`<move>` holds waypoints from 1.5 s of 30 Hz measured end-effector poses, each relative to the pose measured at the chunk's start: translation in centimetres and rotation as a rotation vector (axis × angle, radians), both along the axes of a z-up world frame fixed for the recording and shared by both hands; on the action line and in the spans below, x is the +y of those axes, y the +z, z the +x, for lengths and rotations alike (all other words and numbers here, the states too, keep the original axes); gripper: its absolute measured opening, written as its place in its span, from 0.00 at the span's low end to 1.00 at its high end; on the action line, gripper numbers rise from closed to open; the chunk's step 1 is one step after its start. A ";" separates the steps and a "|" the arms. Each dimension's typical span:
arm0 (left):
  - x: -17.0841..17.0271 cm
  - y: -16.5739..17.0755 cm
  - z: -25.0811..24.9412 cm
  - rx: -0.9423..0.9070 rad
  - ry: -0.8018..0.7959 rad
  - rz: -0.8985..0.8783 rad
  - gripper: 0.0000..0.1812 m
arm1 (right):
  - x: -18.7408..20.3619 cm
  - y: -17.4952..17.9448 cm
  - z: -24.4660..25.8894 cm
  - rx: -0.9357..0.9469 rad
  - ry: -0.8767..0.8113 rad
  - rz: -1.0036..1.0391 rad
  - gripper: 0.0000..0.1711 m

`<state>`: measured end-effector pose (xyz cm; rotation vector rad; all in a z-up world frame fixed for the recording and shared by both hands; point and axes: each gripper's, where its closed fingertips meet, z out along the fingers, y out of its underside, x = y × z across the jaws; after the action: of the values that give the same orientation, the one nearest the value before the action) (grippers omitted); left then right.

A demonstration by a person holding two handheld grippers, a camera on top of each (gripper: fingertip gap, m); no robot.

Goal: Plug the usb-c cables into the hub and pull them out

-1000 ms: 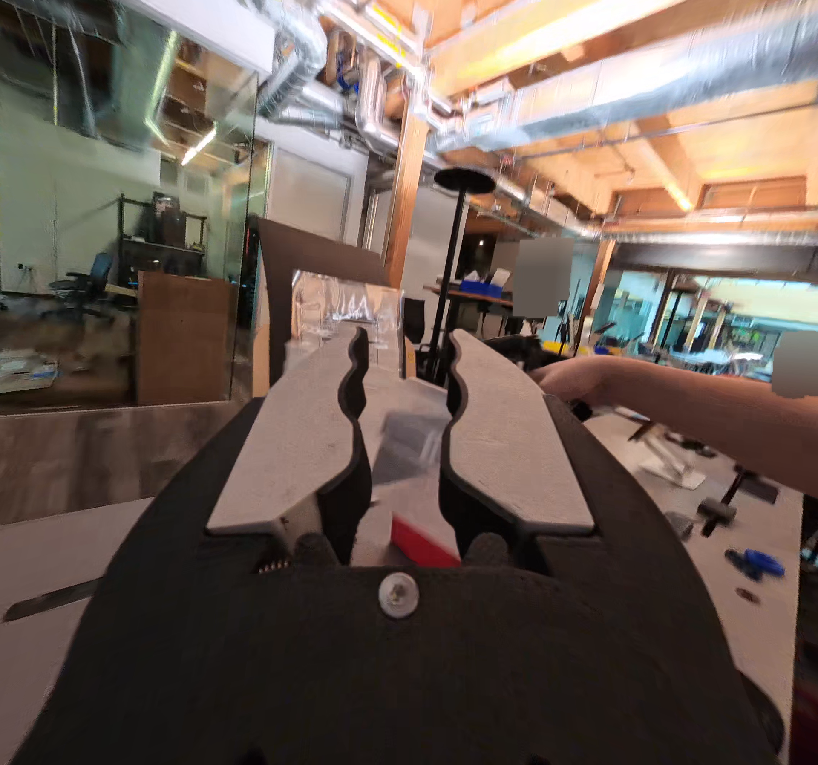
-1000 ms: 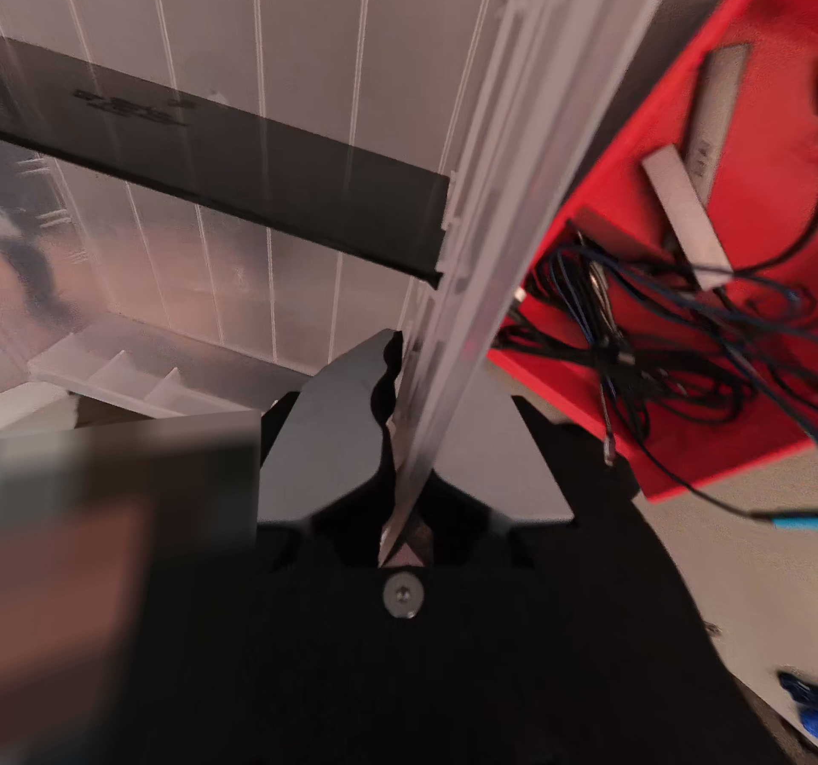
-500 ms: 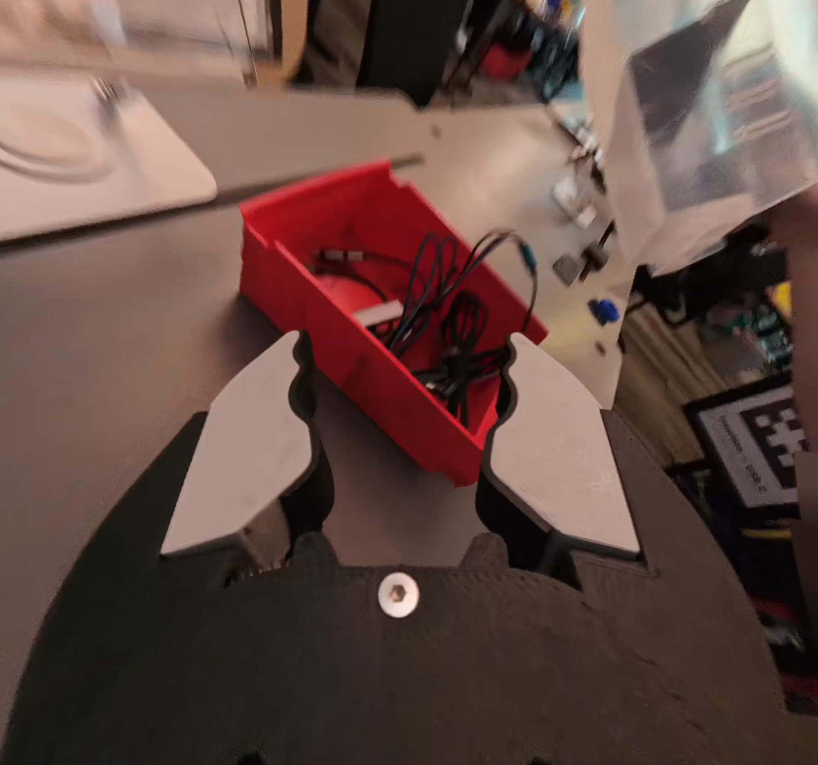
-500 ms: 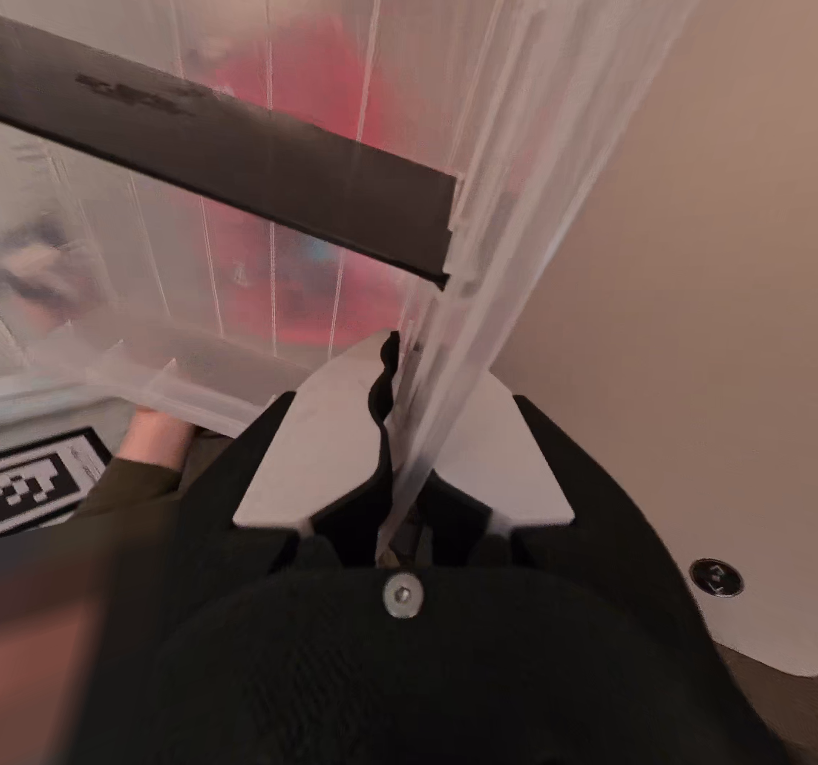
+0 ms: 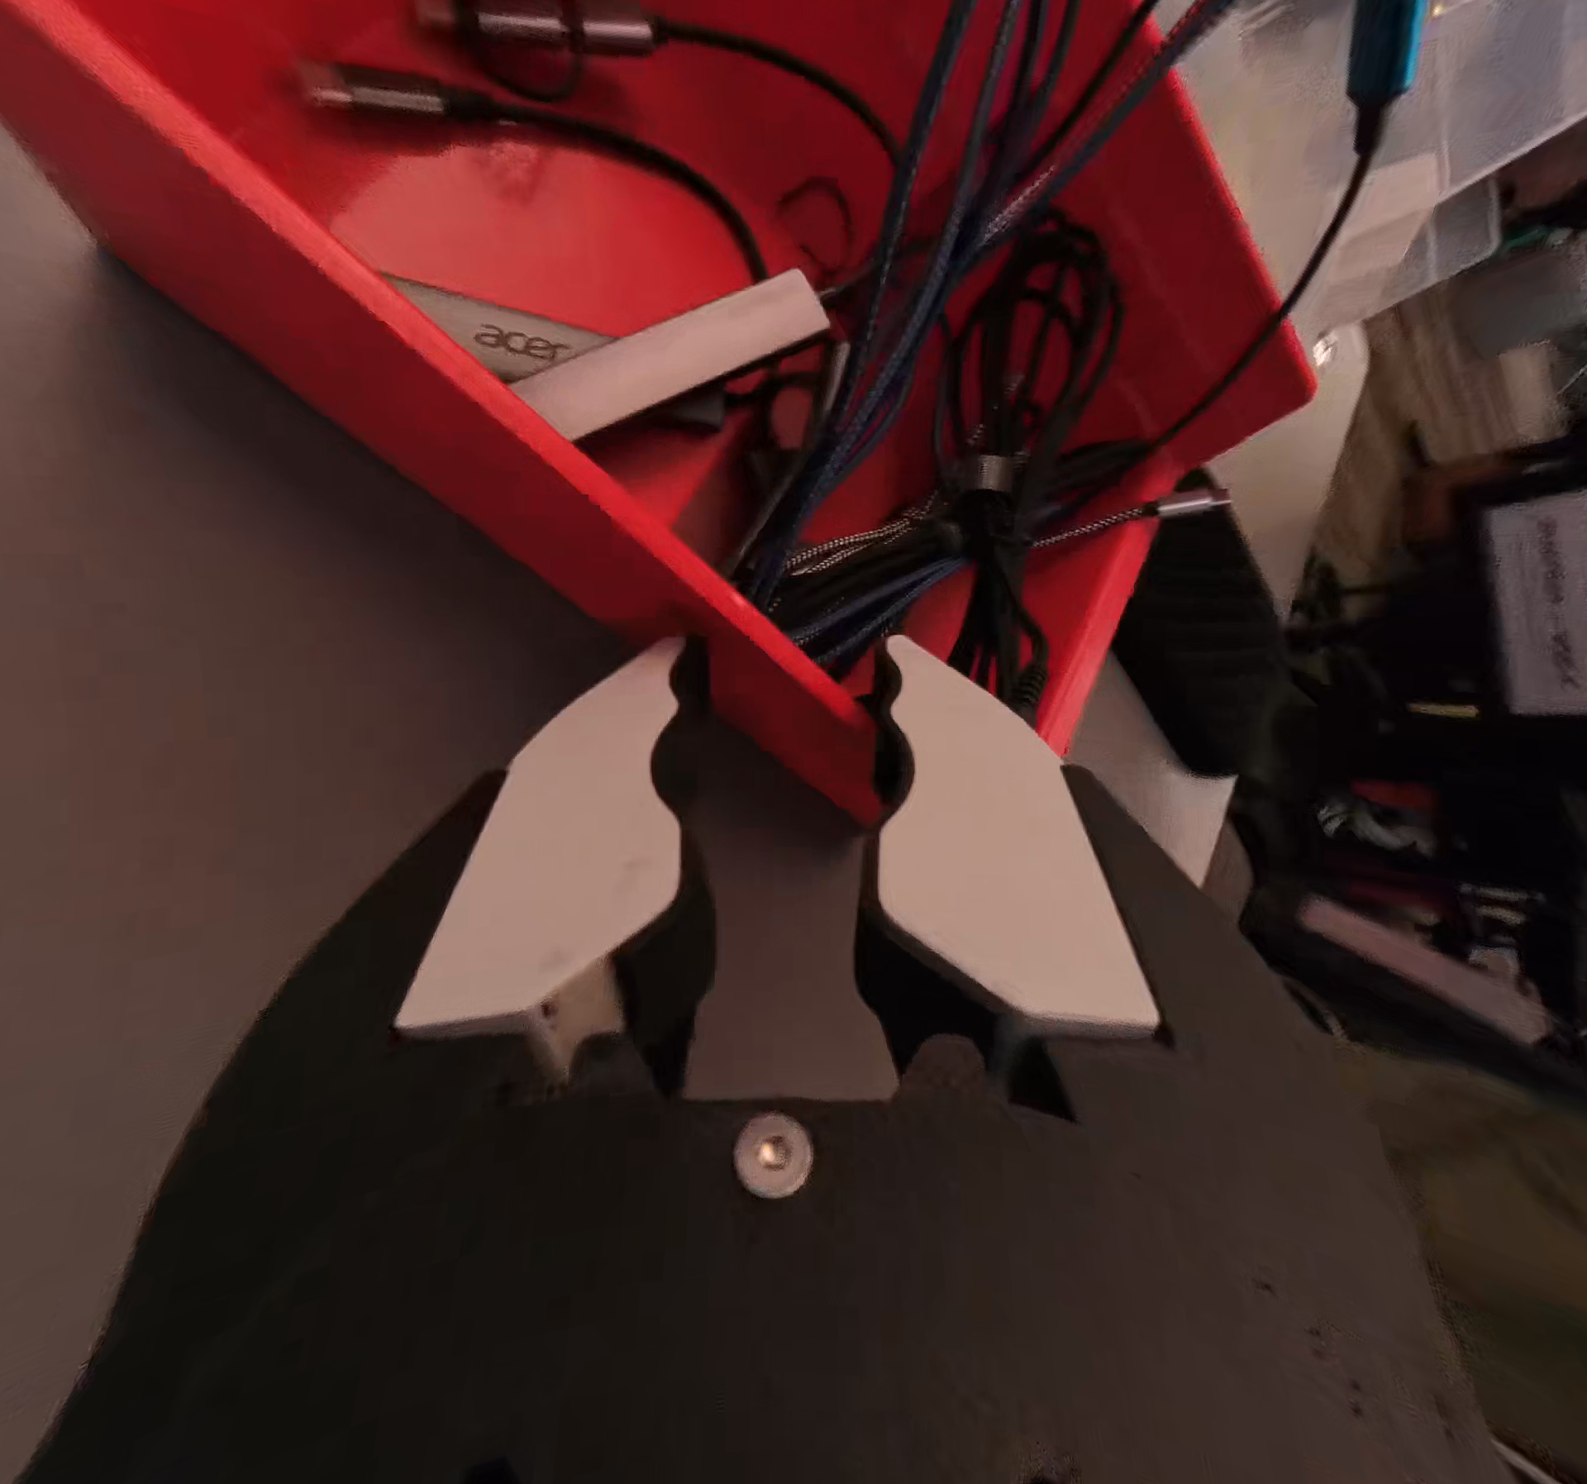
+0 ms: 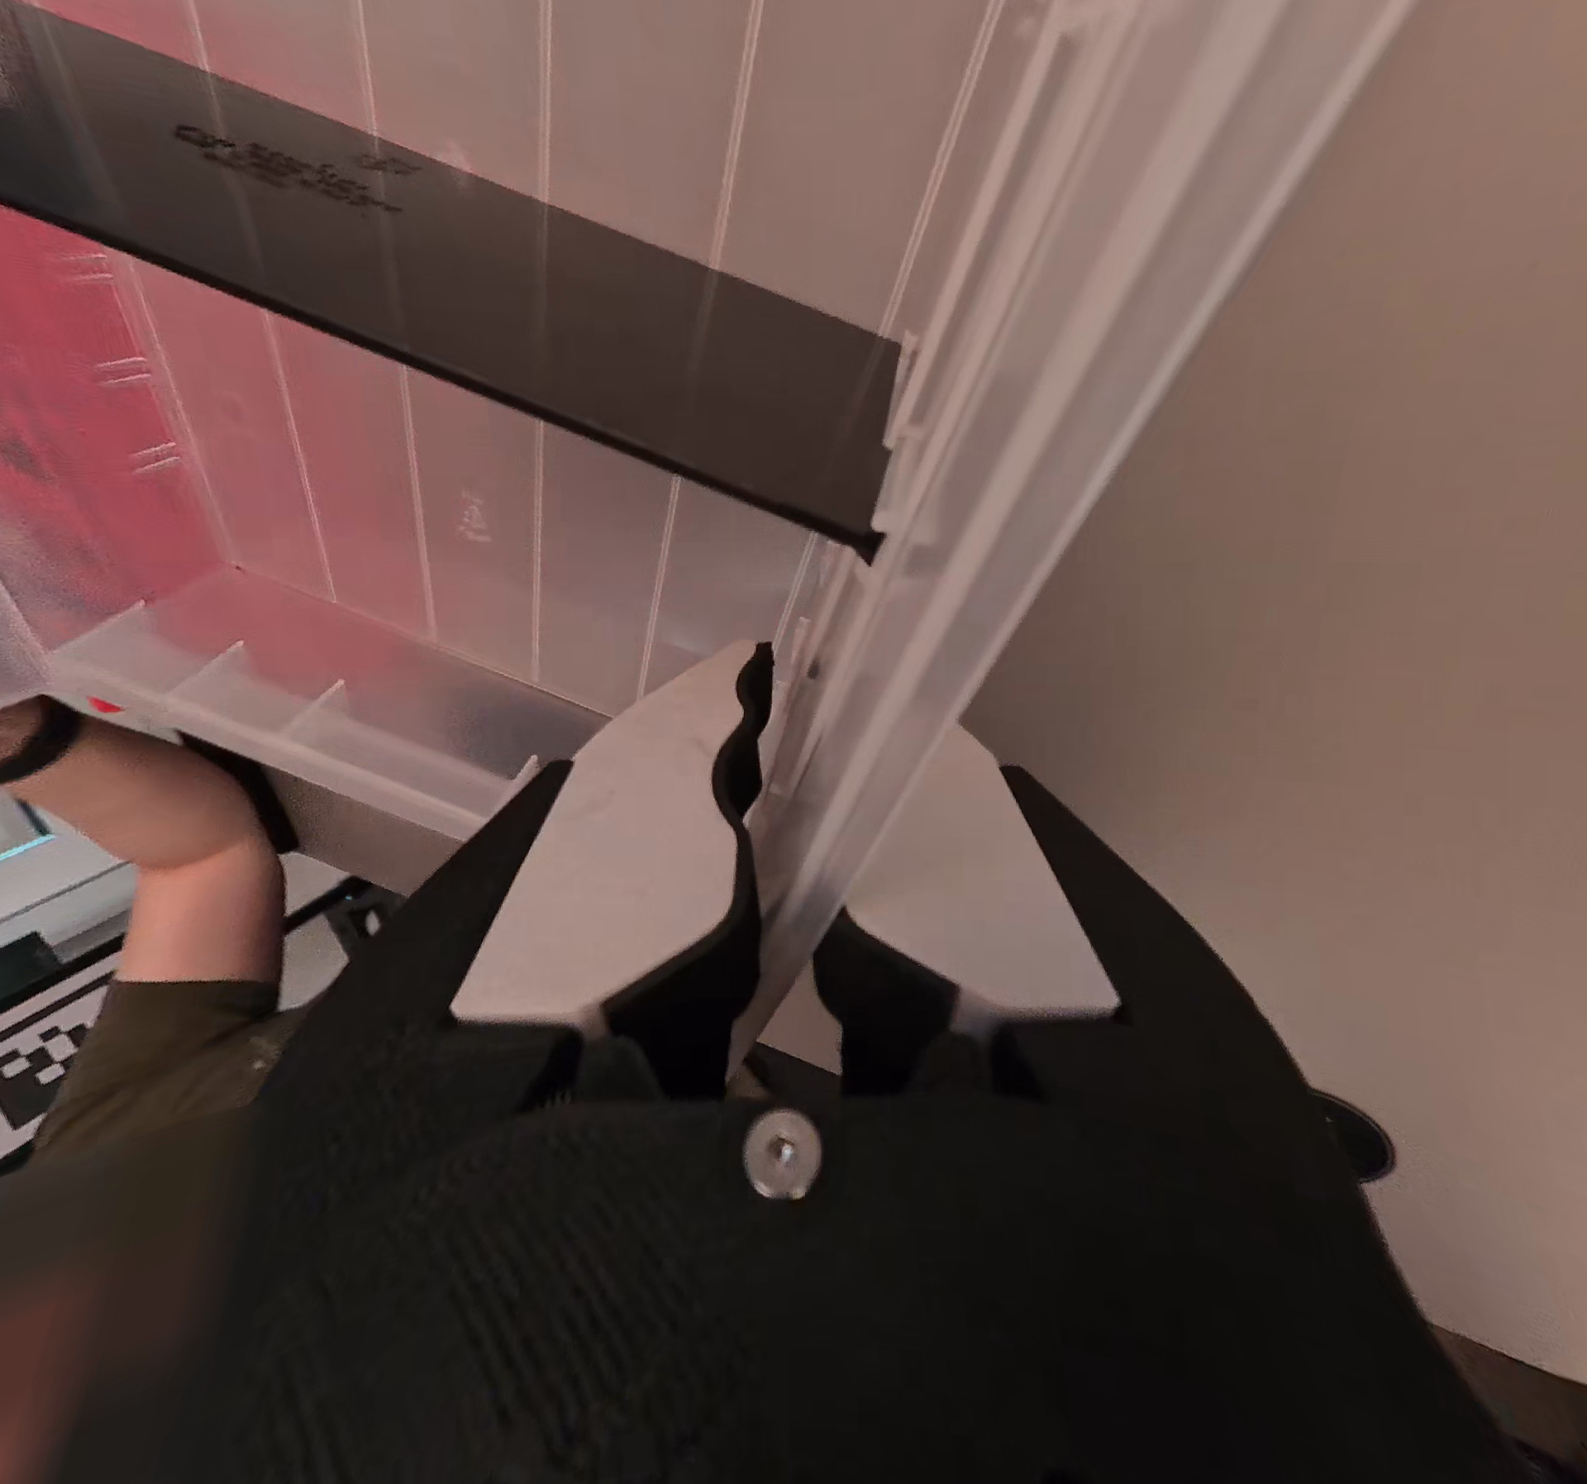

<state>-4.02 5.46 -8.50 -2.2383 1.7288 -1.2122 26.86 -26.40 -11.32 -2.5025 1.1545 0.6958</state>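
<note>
a grey bench [image 5: 215, 670] carries a red bin [image 5: 258, 180] of tangled usb-c cables [image 5: 988, 412] and a silver hub [image 5: 687, 352]. right gripper [image 6: 777, 764] jaws clamp a clear lid [image 6: 988, 412]. left gripper [image 5: 781, 695] jaws, part-open, straddle the bin's near wall; close squarely before pulling.

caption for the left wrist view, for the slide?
Left gripper jaws straddling the near wall of the red bin, which holds tangled cables and a grey hub.
</note>
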 end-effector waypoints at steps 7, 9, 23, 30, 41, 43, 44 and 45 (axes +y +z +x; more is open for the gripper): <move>7.0 0.6 -5.4 0.127 0.064 0.176 0.07 | 2.4 -2.2 -2.7 -0.045 0.160 -0.115 0.04; 10.0 0.7 -7.4 0.146 0.150 0.198 0.05 | 3.8 -2.5 -3.9 -0.069 0.212 -0.140 0.05; 24.2 1.2 -28.3 0.251 0.707 0.166 0.03 | 9.5 -2.8 -7.0 -0.208 0.331 -0.338 0.02; 24.8 1.4 -31.2 0.178 0.713 0.120 0.05 | 8.2 -2.7 -3.2 -0.223 0.235 -0.360 0.03; 25.1 1.5 -32.4 0.165 0.739 0.099 0.05 | 6.6 -2.7 -1.6 -0.222 0.174 -0.364 0.03; 25.3 1.5 -32.8 0.164 0.757 0.095 0.04 | 6.5 -2.7 -1.7 -0.223 0.159 -0.370 0.03; 25.2 1.5 -33.0 0.166 0.759 0.092 0.05 | 6.4 -2.7 -1.7 -0.224 0.149 -0.370 0.03; 25.1 1.5 -33.1 0.168 0.755 0.092 0.05 | 6.4 -2.7 -1.8 -0.226 0.142 -0.370 0.03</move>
<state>-37.15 30.61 -7.04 -2.5983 0.7765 -0.7642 25.10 -20.03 -14.05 -2.8997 1.1138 0.2344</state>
